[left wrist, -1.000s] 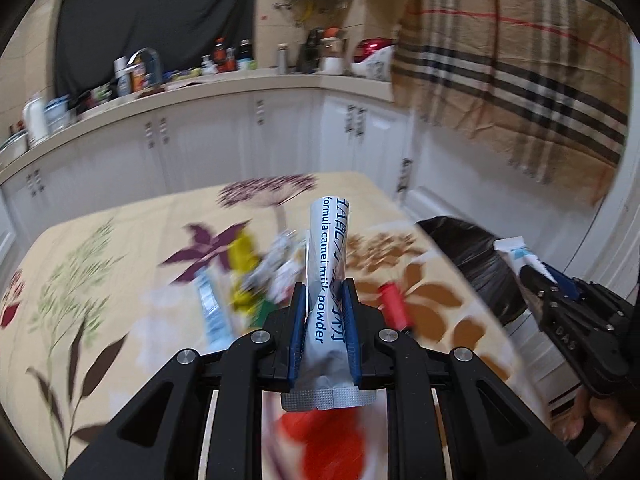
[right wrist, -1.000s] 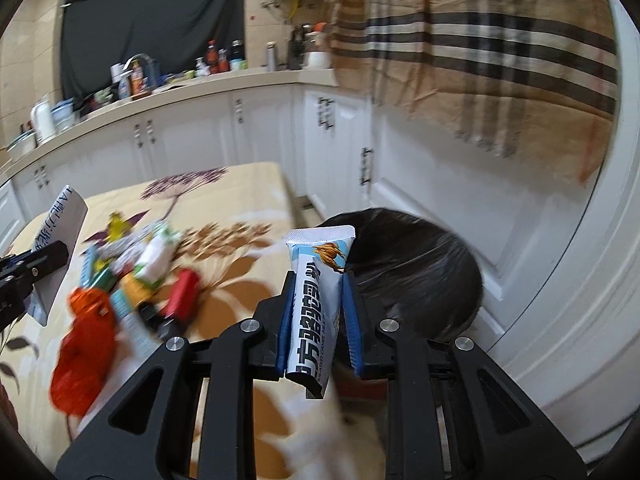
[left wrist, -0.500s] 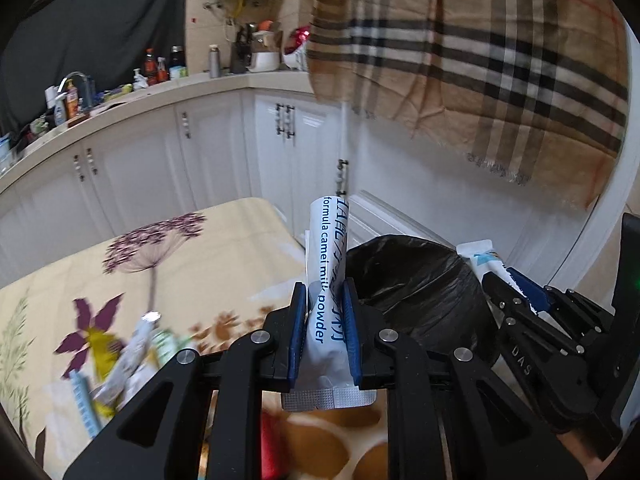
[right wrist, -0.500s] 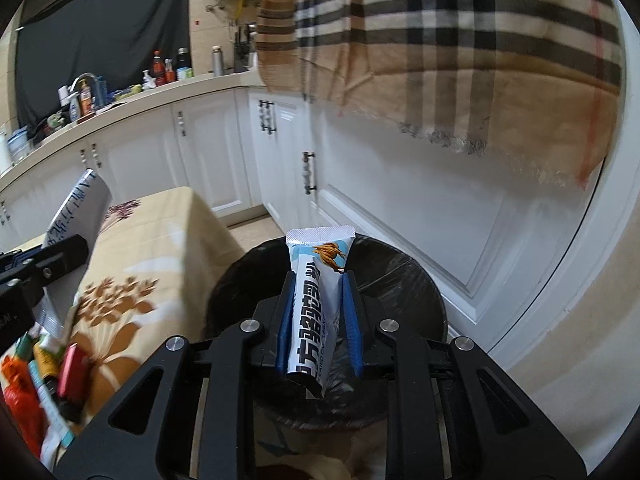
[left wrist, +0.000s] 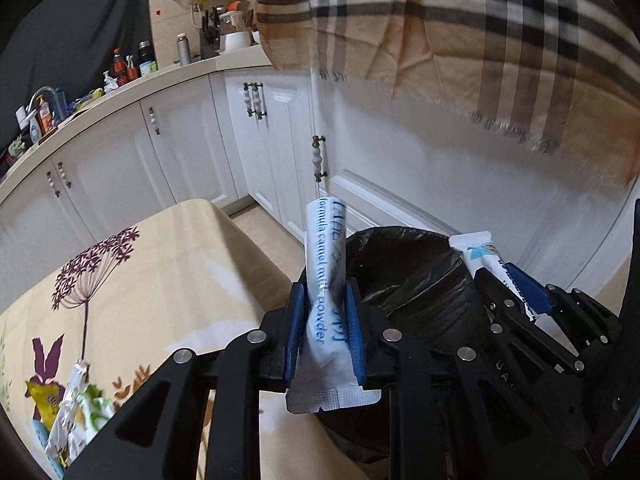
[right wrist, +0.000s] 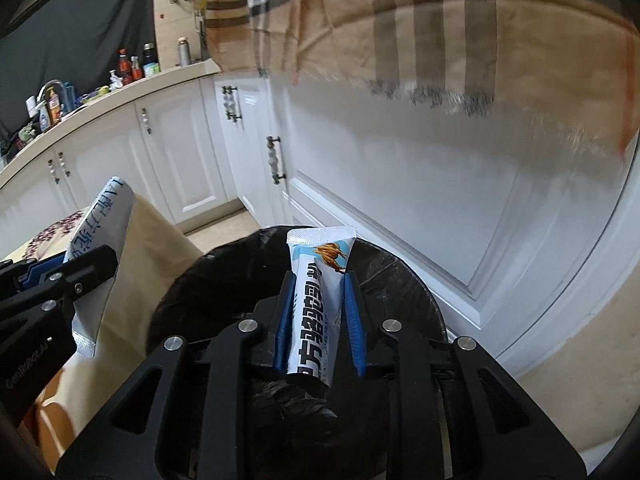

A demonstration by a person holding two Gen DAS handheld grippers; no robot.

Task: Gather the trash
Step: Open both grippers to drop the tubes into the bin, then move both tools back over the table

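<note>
Lower centre, both views: left hand-held gripper (left wrist: 325, 330) clamped on milk-powder sachet (left wrist: 325, 280), right hand-held gripper (right wrist: 318, 320) clamped on camel sachet (right wrist: 318, 300), both held upright over black-lined bin (right wrist: 224, 276) for dropping; remaining wrappers (left wrist: 76, 416) lower left on counter (left wrist: 168, 272).

Both tools are clamped and level — left tool (left wrist: 324, 332) beside right tool (right wrist: 320, 320).

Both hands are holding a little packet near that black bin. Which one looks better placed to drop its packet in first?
The right. Its gripper holds the camel sachet directly above the black bin bag's opening. The left gripper grips its milk powder sachet at the bin's near rim, partly over the table edge.
</note>
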